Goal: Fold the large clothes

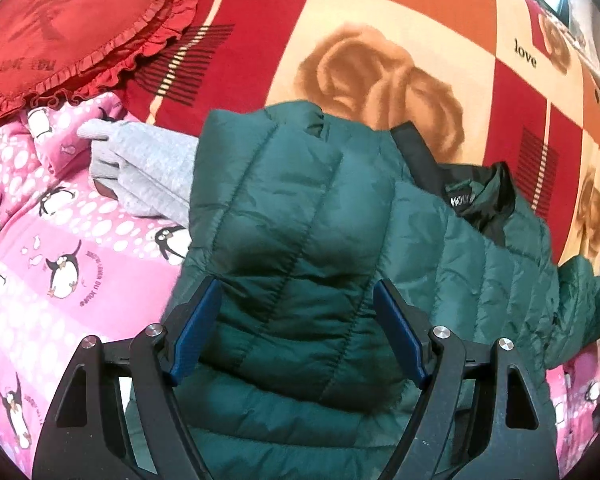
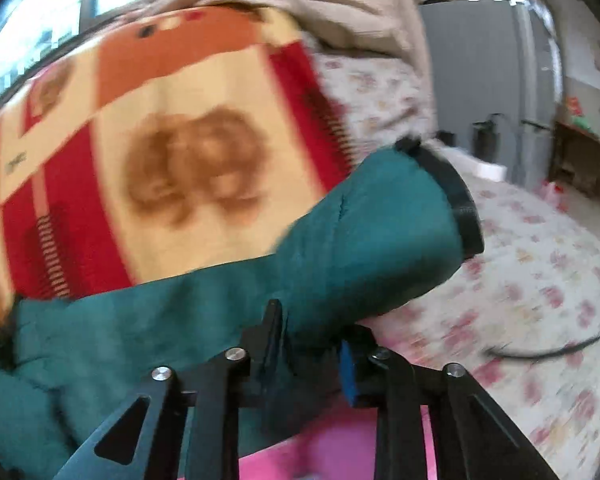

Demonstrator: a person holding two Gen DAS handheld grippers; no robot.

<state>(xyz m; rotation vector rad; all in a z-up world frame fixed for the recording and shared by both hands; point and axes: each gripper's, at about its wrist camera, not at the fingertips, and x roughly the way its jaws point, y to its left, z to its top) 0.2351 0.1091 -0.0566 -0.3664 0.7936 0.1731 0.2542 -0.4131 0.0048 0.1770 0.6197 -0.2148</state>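
A dark green quilted puffer jacket (image 1: 300,208) lies on the bed with one side folded over and its black collar lining (image 1: 471,196) showing at the right. My left gripper (image 1: 298,308) is open just above the folded part, its blue pads (image 1: 198,320) spread on either side of a quilted panel. My right gripper (image 2: 307,344) is shut on the jacket's green sleeve (image 2: 363,240), which sticks out past the fingers and ends in a black cuff (image 2: 455,196). The right wrist view is blurred by motion.
A red and cream blanket (image 1: 379,20) with bear prints covers the bed. A pink penguin-print quilt (image 1: 60,272), a grey garment (image 1: 148,168) and a red heart-shaped cushion (image 1: 72,24) lie at the left. A floral sheet (image 2: 539,280) and a black cable (image 2: 547,348) are at the right.
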